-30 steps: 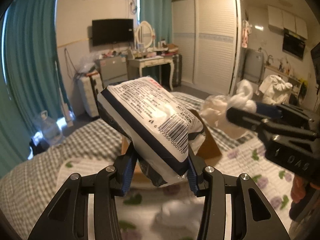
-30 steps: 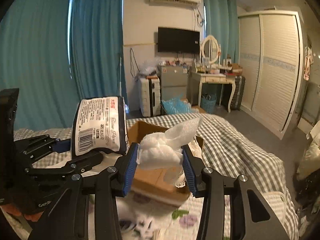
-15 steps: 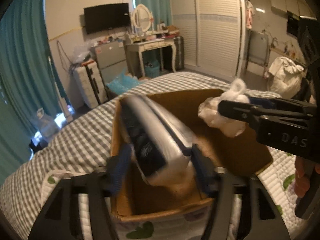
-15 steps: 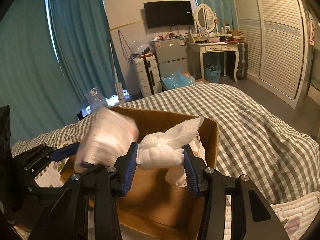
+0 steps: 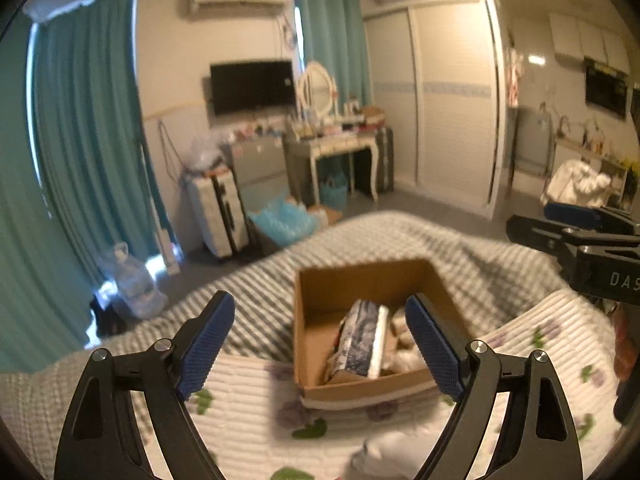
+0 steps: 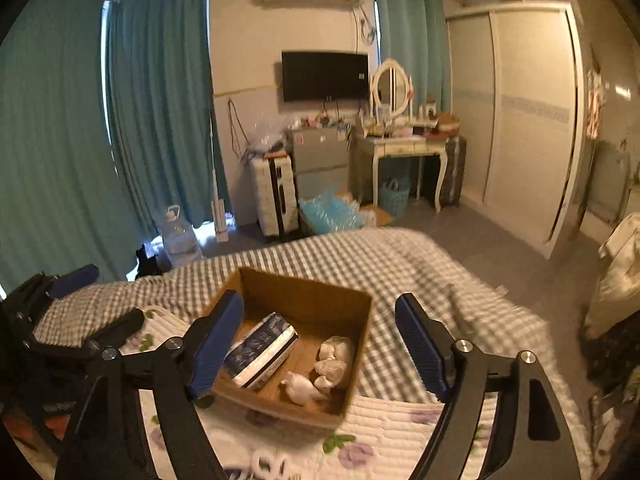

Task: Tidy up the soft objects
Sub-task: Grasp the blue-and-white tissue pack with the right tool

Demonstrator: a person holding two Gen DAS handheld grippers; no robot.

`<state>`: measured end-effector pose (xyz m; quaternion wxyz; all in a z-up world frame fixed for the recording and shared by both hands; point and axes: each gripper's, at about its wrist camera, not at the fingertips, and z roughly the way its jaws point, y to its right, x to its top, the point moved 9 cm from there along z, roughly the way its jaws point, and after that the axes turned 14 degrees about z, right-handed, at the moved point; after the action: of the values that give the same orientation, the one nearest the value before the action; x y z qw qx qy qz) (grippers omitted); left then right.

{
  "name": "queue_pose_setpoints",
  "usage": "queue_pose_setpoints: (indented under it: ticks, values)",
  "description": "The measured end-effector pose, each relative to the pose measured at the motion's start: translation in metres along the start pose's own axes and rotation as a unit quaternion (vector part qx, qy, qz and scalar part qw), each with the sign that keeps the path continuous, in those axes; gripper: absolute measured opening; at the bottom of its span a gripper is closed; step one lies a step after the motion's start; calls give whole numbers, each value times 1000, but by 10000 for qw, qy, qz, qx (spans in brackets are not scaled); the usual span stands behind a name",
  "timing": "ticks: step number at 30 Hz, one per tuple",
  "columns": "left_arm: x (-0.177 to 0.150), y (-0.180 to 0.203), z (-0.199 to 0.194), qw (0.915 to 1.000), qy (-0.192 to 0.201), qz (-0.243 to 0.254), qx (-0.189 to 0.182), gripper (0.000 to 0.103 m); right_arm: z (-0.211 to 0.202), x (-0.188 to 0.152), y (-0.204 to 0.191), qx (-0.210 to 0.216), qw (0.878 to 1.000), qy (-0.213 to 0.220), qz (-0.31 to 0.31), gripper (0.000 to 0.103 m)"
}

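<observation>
An open cardboard box stands on the bed. A blue-and-white tissue pack lies inside it on the left. White bubble-wrap wads lie inside on the right. My left gripper is open and empty, raised above the box. My right gripper is open and empty, also above the box. The right gripper shows at the right edge of the left wrist view. The left gripper shows at the left edge of the right wrist view.
The bed has a grey checked blanket and a white quilt with purple flowers. A white soft item lies on the quilt near me, another small white one in the right wrist view. Suitcase, dressing table and wardrobe stand beyond.
Both grippers opened and pulled back up. The tissue pack dropped from the left gripper and the bubble-wrap wad from the right gripper into the box.
</observation>
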<state>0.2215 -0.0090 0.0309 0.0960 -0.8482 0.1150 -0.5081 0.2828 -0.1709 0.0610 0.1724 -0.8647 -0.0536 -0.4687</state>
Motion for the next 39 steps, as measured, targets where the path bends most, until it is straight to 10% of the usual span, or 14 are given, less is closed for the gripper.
queue_pose_setpoints:
  ticks: [6, 14, 28, 36, 39]
  values:
    - [15, 0, -105, 9981, 590, 121, 140, 103, -101, -2, -18, -204, 9988, 146, -419, 99]
    - [-44, 20, -146, 9987, 339, 245, 285, 103, -156, -97, -37, 8, 9965, -183, -821, 103]
    - [-217, 61, -73, 9940, -1072, -220, 53, 103, -46, -298, -34, 374, 9817, -1768, -607, 102]
    - [-253, 58, -62, 9886, -1417, -488, -136, 103, -6, -329, -37, 501, 9714, -2266, -496, 59]
    - [-256, 56, -61, 9875, -1470, -555, -130, 103, -10, -329, -36, 564, 9711, -2276, -453, 58]
